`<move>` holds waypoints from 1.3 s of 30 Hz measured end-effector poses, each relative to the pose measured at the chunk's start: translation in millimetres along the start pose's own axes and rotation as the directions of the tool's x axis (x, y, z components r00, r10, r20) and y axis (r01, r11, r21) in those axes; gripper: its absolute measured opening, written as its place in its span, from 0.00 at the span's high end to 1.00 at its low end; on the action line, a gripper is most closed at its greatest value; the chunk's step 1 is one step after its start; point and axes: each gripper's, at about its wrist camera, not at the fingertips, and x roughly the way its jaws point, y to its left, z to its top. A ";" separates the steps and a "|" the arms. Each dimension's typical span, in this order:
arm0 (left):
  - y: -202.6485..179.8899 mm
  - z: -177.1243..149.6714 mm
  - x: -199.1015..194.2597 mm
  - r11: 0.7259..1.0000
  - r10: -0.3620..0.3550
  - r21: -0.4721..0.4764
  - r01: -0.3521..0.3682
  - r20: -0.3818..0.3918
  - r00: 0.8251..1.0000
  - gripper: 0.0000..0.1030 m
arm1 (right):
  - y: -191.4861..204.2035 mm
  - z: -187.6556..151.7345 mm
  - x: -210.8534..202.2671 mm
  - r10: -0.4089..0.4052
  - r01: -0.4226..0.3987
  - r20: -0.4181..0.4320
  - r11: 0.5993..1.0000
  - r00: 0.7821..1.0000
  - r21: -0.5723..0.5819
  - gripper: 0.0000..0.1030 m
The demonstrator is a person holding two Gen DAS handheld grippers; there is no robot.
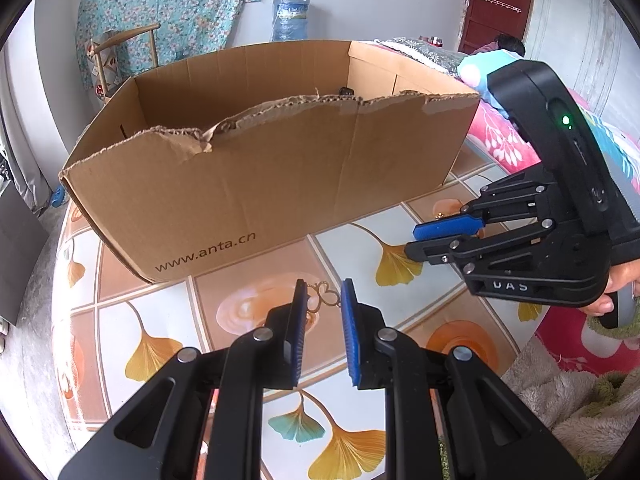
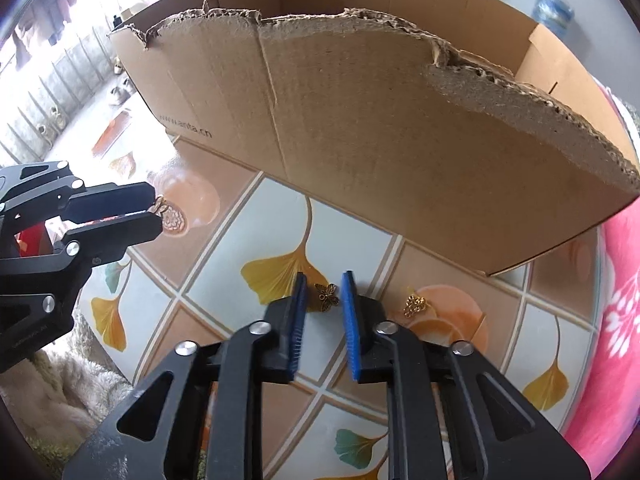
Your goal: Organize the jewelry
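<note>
My left gripper (image 1: 324, 294) is shut on a small gold openwork charm (image 1: 322, 298), which spans the gap between its blue pads; the right wrist view shows that gripper (image 2: 154, 210) holding the charm (image 2: 160, 204) at its tips, just over the table. My right gripper (image 2: 325, 292) points steeply down with its jaws narrowly apart. A bronze butterfly charm (image 2: 326, 298) lies on the table between the pads, with a thin gap on each side. From the left wrist view the right gripper (image 1: 412, 240) sits to the right, held by a hand (image 1: 608, 300). A gold cluster charm (image 2: 416, 306) lies just right of it.
A torn-rimmed cardboard box (image 1: 260, 184) stands open-topped across the back of the round table (image 1: 160, 320), which has a ginkgo-leaf cloth. A small dark item (image 1: 346, 91) shows inside it. Pink floral bedding (image 2: 624, 320) and fluffy fabric (image 1: 560, 400) border the table.
</note>
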 end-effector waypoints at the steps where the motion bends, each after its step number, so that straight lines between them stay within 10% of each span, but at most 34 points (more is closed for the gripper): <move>1: 0.3 0.0 0.3 1.000 0.000 0.000 0.000 0.000 1.000 0.84 | 3.1 2.4 1.9 0.002 -0.002 -0.002 1.000 1.000 -0.004 0.93; 20: -1.8 2.4 6.7 1.000 0.016 0.009 -0.016 -0.017 1.000 0.84 | -33.1 7.5 19.1 0.191 -0.195 0.039 0.971 0.981 0.140 0.96; 26: -4.6 3.6 6.9 1.000 0.020 0.011 -0.020 -0.021 1.000 0.84 | -77.8 -1.2 23.9 0.339 -0.351 0.093 0.894 0.936 0.279 0.96; 33: -9.3 4.9 -1.6 1.000 0.022 0.022 -0.022 -0.007 1.000 0.84 | -128.3 -24.4 37.5 0.505 -0.537 0.201 0.713 0.839 0.451 1.00; 39: -11.9 3.8 -15.3 0.999 0.030 0.026 -0.030 0.011 0.999 0.84 | -132.6 -30.7 18.2 0.470 -0.535 0.257 0.734 0.845 0.418 1.00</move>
